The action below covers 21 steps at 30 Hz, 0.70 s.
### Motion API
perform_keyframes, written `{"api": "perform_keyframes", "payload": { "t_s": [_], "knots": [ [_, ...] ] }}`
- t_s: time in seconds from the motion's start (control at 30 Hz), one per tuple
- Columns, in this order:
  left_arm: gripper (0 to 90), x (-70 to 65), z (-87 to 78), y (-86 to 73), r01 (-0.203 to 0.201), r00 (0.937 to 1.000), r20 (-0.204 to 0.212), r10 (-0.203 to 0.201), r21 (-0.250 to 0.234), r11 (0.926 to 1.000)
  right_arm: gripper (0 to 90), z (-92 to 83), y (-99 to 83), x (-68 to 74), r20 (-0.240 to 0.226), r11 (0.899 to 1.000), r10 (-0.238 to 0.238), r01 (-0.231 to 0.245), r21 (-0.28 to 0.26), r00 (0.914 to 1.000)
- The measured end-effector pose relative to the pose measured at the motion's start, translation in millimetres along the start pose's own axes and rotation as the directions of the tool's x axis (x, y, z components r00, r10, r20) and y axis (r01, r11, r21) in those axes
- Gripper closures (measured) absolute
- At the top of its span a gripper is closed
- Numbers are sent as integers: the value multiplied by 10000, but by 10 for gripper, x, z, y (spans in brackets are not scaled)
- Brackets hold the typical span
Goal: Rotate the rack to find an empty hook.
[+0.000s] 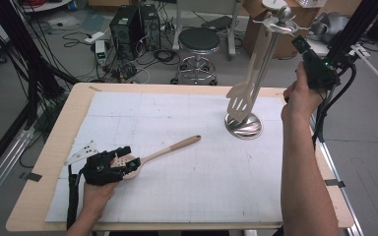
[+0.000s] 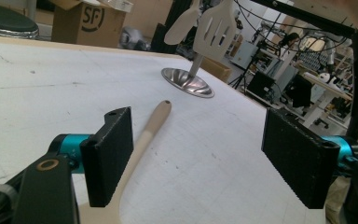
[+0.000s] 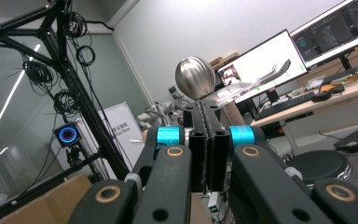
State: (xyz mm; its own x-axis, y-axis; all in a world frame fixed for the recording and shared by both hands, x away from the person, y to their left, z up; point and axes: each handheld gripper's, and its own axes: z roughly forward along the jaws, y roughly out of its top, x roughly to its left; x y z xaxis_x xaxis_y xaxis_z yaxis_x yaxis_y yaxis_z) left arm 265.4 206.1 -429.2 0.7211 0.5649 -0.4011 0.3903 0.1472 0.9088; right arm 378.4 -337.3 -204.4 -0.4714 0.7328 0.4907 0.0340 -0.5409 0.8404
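A wooden spoon (image 1: 172,149) lies on the white mat (image 1: 202,187), handle pointing right and away. My left gripper (image 1: 128,160) rests over its head end at the front left. In the left gripper view the left gripper (image 2: 196,154) is open and the spoon's handle (image 2: 154,123) runs out beside the left jaw. A steel utensil stand (image 1: 244,127) at the back right carries a pale slotted spatula (image 1: 240,101). My right gripper (image 1: 300,44) is held high beside the stand's top knob (image 1: 284,12). The right gripper (image 3: 207,109) is shut with nothing visible between its jaws, and the knob (image 3: 195,77) is just beyond.
A second rounded utensil (image 2: 182,25) hangs beside the spatula (image 2: 219,28) above the stand's base (image 2: 186,81). Beyond the table's far edge stand a black stool (image 1: 198,42), a computer tower (image 1: 128,24) and cardboard boxes (image 1: 270,34). A black frame post (image 1: 354,29) rises at the right.
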Motion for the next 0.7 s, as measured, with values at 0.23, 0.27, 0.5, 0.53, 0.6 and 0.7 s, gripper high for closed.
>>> {"api": "perform_keyframes", "payload": {
  "t_s": [0.23,0.27,0.5,0.53,0.6,0.7],
  "knots": [
    [255,8,0,2,26,10000,-14,-26,-27,10000,900,9,-7,3,7,10000,-41,41,-3,10000],
    [255,7,-1,2,20,10000,-21,-20,-21,10000,900,8,-8,5,18,10000,-55,55,-2,10000],
    [254,3,3,5,27,10000,-32,-27,-8,10000,900,-2,0,12,-13,9998,-143,143,113,9999],
    [255,6,5,3,47,10000,-43,-47,7,10000,900,-2,0,18,-20,9998,-183,183,123,9998],
    [255,6,8,1,41,10000,-11,-41,-2,10000,900,-5,-1,32,-14,9995,-262,262,149,9997],
    [255,3,8,3,34,10000,0,-34,-9,10000,900,-3,-3,42,-32,9993,-327,328,201,9995]
  ]
}}
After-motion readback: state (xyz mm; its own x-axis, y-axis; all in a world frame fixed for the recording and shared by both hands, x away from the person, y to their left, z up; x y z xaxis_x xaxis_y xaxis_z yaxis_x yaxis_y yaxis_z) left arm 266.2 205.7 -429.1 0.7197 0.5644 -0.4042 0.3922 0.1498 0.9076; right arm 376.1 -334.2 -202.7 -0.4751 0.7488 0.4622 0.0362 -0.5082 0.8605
